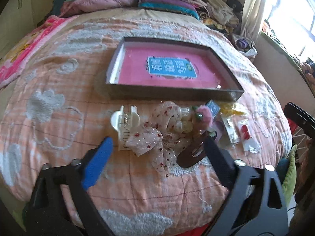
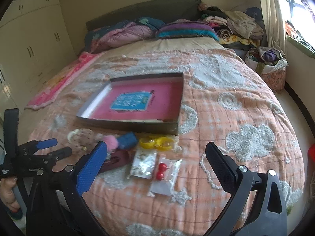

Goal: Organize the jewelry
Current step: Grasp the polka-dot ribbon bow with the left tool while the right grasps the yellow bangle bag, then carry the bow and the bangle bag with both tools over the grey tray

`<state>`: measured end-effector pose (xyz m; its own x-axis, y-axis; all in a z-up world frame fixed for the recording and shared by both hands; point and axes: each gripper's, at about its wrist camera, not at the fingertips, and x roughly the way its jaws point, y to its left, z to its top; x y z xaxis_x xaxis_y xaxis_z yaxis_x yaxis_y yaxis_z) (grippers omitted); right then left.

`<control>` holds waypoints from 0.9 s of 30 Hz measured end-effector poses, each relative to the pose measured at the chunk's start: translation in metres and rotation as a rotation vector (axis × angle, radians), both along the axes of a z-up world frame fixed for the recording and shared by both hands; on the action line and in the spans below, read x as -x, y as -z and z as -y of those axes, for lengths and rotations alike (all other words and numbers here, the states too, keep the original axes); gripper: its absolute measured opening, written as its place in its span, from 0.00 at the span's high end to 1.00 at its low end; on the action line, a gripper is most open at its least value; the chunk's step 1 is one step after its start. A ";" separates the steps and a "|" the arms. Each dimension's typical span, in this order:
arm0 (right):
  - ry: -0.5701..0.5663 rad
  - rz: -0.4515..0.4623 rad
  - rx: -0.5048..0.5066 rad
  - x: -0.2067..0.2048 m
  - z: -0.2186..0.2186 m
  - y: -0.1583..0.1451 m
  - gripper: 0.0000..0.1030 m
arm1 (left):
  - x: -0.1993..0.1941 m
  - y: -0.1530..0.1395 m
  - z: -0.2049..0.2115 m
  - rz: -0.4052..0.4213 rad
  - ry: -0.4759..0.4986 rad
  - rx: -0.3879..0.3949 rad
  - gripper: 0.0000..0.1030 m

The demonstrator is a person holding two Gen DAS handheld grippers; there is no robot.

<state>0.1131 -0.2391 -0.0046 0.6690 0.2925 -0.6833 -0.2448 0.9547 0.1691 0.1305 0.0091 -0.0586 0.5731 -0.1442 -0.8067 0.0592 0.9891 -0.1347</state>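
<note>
Both grippers, left gripper point(image 1: 157, 147) and right gripper point(image 2: 155, 159), spread, empty | earring packet point(image 2: 167, 174): light, slippery, pinch edge | tray point(image 2: 130, 122) unfilled

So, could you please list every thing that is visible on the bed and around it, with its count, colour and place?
box lid: one, grey with pink inside, mid-bed
hair claw: one, white, left end of pile
spotted scrunchie: one, pale with red dots, beside claw
pink pompom: one, pile centre
small box: one, blue, behind pompom
hair clip: one, maroon, front of pile
yellow bangles: two, before lid
clear packets: two, one holding red beads
bedspread: one, peach
left gripper: open
right gripper: open
</note>
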 end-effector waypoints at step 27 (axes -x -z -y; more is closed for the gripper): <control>-0.017 -0.129 -0.172 -0.053 0.005 0.069 0.74 | -0.017 0.019 0.006 0.056 0.095 0.063 0.96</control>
